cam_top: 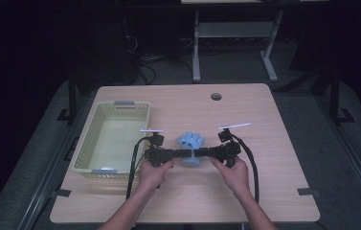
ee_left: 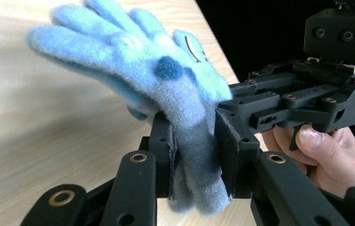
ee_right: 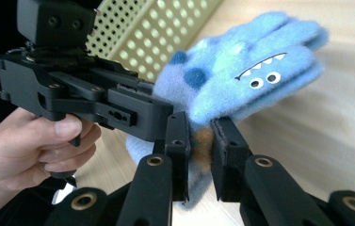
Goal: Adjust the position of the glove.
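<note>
Over mid-table in the high view, left gripper [cam_top: 180, 154] and right gripper [cam_top: 206, 153] are meeting at the cuff of a blue glove [cam_top: 191, 142]; the pale yellow basket [cam_top: 86, 142] is sitting just to its left.

Left gripper view: jaws are pinching the fleecy cuff [ee_left: 195, 155], nearly closed. Judgement: both grips should stay level, so the soft fabric is not twisting.

Right gripper view: jaws are clamping the same cuff; the fuzzy monster face [ee_right: 263, 74] is showing, basket lattice perforated, rigid.
</note>
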A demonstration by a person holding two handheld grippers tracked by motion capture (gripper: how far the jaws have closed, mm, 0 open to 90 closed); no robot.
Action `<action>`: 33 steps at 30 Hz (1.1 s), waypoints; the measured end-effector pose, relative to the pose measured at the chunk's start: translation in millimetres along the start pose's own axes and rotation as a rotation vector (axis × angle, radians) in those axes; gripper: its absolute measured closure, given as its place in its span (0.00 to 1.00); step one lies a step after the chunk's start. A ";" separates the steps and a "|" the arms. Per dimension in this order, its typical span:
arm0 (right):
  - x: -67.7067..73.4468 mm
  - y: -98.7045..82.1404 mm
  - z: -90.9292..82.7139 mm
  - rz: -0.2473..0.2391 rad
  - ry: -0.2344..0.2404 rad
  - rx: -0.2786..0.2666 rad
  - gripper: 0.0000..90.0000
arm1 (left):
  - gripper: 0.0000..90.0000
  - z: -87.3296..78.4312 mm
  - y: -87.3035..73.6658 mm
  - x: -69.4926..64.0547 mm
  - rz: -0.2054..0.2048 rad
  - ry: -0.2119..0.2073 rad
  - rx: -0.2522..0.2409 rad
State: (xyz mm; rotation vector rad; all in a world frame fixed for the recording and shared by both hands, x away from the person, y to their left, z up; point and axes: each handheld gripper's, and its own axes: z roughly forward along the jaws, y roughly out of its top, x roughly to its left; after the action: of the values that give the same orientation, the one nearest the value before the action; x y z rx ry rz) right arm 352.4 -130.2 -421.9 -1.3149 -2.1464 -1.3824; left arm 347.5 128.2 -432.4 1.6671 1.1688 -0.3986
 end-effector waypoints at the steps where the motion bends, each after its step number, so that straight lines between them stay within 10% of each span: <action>1: 0.0 0.0 0.0 0.000 0.000 0.000 0.87 | 0.77 -1.6 1.2 -1.4 -0.002 -0.002 -0.002; 33: 57.3 57.2 17.8 -0.083 0.071 -0.034 0.88 | 0.77 -77.7 36.8 -14.7 0.067 0.011 -0.080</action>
State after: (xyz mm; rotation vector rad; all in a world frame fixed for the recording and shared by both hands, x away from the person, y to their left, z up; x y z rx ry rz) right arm 370.8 -76.7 -361.3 -1.1821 -2.1625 -1.4801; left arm 350.9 187.5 -368.5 1.6364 1.1197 -0.2967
